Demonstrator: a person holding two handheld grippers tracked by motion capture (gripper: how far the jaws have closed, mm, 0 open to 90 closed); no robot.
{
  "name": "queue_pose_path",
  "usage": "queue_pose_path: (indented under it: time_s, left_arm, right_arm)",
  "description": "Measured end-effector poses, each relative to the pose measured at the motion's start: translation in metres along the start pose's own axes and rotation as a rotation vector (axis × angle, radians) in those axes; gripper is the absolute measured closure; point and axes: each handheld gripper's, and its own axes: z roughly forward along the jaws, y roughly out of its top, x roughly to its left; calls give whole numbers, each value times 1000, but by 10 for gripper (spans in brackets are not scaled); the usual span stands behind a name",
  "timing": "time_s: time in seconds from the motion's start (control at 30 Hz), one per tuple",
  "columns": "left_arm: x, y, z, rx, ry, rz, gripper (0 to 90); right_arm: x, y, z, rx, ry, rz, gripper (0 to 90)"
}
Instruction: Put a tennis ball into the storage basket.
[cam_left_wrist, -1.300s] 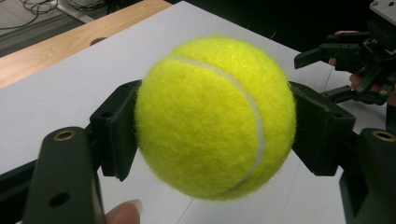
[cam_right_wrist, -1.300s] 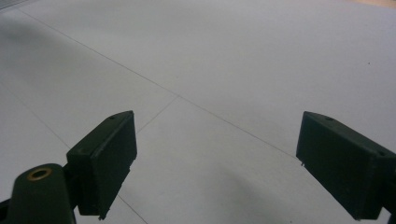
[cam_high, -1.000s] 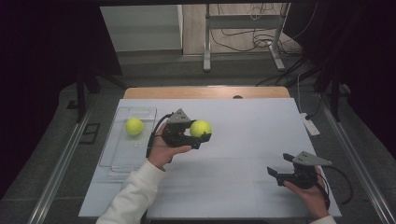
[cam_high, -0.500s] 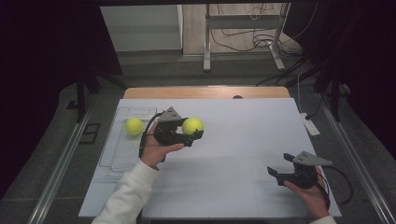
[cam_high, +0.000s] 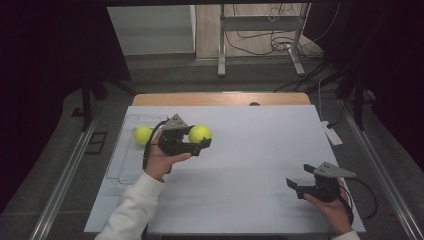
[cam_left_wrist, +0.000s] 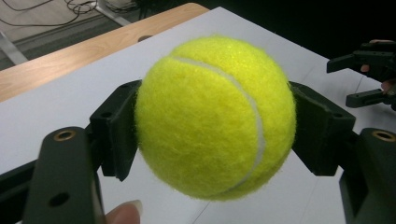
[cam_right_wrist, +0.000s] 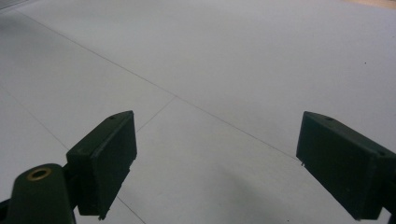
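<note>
A yellow tennis ball (cam_high: 200, 133) is held above the white table (cam_high: 260, 150), left of centre, with my left gripper (cam_high: 199, 140) shut on it. In the left gripper view the ball (cam_left_wrist: 217, 116) sits squeezed between the two black pads (cam_left_wrist: 119, 130). A second tennis ball (cam_high: 143, 134) lies in a clear tray (cam_high: 120, 162) at the table's left side, just left of that hand. My right gripper (cam_high: 296, 185) rests near the front right corner, open with nothing in it. In the right gripper view its jaws (cam_right_wrist: 215, 158) stand wide apart over bare table.
A wooden strip (cam_high: 220, 98) runs along the table's far edge. A white power strip (cam_high: 332, 135) lies off the right edge. Metal stand legs (cam_high: 220, 55) and cables sit on the floor behind. Metal rails run along both sides of the table.
My left gripper has drifted a little to the left with the ball, closer to the tray. The right hand has stayed where it was.
</note>
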Motion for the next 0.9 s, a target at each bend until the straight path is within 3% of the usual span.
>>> queue_pose_path:
  time_s: [0.9]
  left_arm:
    - [18, -14, -22, 7, 92, -23, 267]
  right_arm:
    - [0, 0, 1, 5, -3, -9, 125]
